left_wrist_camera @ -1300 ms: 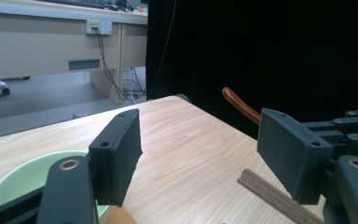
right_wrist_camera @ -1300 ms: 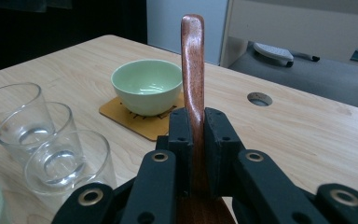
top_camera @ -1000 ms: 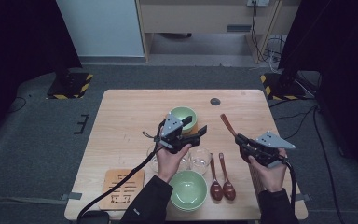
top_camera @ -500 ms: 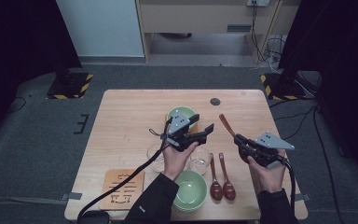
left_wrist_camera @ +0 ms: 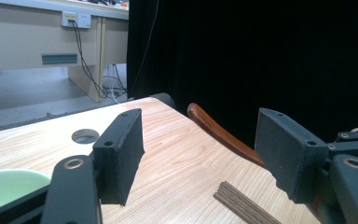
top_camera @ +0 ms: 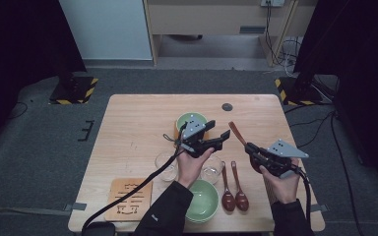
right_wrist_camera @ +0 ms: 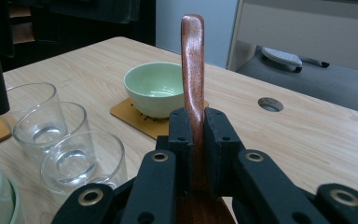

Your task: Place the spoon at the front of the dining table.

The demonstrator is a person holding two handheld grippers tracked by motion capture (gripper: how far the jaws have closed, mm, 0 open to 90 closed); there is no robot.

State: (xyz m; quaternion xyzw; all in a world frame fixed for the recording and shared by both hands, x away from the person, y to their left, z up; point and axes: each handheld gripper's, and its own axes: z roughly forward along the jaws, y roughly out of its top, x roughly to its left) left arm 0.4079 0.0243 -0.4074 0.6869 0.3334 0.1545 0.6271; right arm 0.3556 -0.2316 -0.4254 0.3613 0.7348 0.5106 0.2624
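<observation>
A brown wooden spoon (top_camera: 236, 133) is clamped in my right gripper (top_camera: 254, 150), which is shut on it, its handle (right_wrist_camera: 192, 65) rising up and away between the black pads. My left gripper (top_camera: 217, 131) hovers over the table's middle, open with nothing between its jaws. It points toward the spoon's handle (left_wrist_camera: 214, 131), which passes just beyond the jaws without touching. A pale green bowl (top_camera: 191, 120) on a thin wooden coaster (right_wrist_camera: 131, 115) sits behind the left gripper.
Three clear glasses (right_wrist_camera: 51, 125) stand near the front centre. A second green bowl (top_camera: 200, 200) is at the front edge, two more brown spoons (top_camera: 232, 191) beside it. A carved wooden coaster (top_camera: 128, 199) lies front left. A cable hole (top_camera: 227, 106) is at the back. A dark ribbed stick (left_wrist_camera: 242, 205) lies on the table.
My left gripper has drifted a little to the right, closer to the held spoon's handle. The right gripper and its spoon have stayed put.
</observation>
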